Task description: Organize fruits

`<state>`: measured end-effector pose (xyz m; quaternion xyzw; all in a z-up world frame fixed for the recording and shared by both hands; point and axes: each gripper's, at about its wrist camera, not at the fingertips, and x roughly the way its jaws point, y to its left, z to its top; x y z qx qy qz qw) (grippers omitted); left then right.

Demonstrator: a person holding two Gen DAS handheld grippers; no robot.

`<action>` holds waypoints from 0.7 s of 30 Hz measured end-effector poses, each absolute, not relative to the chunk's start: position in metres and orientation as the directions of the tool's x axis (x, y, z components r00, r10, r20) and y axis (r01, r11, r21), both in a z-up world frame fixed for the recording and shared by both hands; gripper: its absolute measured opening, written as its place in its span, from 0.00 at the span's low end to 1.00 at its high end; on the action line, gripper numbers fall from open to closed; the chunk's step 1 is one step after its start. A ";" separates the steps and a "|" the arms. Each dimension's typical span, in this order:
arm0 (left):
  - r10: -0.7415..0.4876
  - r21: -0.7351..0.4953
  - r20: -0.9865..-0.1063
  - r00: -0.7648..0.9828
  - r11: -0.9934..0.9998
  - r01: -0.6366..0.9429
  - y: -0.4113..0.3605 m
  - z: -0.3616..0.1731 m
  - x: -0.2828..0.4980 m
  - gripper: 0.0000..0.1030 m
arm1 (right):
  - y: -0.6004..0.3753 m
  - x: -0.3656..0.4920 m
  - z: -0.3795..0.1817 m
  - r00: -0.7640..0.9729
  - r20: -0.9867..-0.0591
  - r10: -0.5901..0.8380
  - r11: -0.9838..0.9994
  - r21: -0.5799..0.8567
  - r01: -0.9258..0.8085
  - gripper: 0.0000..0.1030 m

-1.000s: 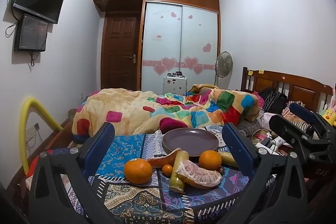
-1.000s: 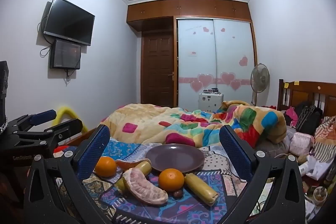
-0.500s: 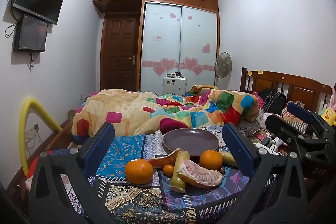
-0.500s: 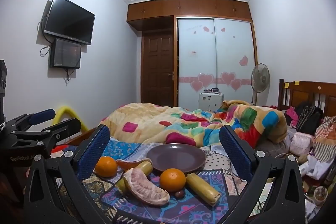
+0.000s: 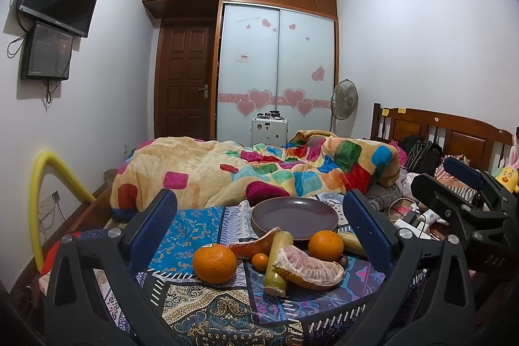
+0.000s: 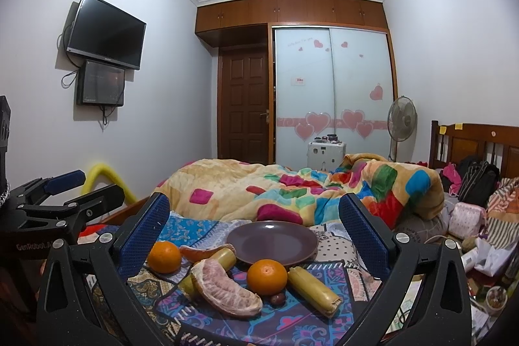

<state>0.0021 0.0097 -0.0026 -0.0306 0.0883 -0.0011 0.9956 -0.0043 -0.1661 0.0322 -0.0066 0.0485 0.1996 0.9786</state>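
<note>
An empty purple plate (image 5: 294, 217) (image 6: 272, 240) sits on a patterned cloth. In front of it lie two oranges (image 5: 214, 263) (image 5: 325, 245), a pomelo wedge (image 5: 308, 267) (image 6: 225, 287), two sugarcane pieces (image 5: 277, 261) (image 6: 314, 286), a small tangerine (image 5: 260, 261), a reddish peeled wedge (image 5: 256, 246) and a dark small fruit (image 6: 277, 299). My left gripper (image 5: 259, 229) is open and empty, hovering before the fruits. My right gripper (image 6: 254, 232) is open and empty too, seen at the right in the left wrist view (image 5: 467, 203).
A colourful quilt (image 5: 253, 171) covers the bed behind the cloth. Clutter, bags and cables (image 6: 476, 226) lie at the right near the wooden headboard (image 5: 447, 132). A yellow foam tube (image 5: 42, 190) stands at the left wall.
Both grippers stay open and nearly still; the views shift only slightly. The fruits and plate have not moved.
</note>
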 end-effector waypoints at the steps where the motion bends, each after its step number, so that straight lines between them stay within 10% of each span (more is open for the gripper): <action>1: -0.008 -0.062 -0.176 0.984 0.998 -0.003 0.010 -0.002 0.002 1.00 | -0.166 -0.004 0.032 0.916 -0.098 0.390 0.920 0.006 -0.391 1.00; 21: -0.008 -0.054 -0.177 0.984 0.999 -0.002 0.009 -0.003 0.002 1.00 | -0.169 -0.003 0.032 0.915 -0.103 0.390 0.920 0.010 -0.391 1.00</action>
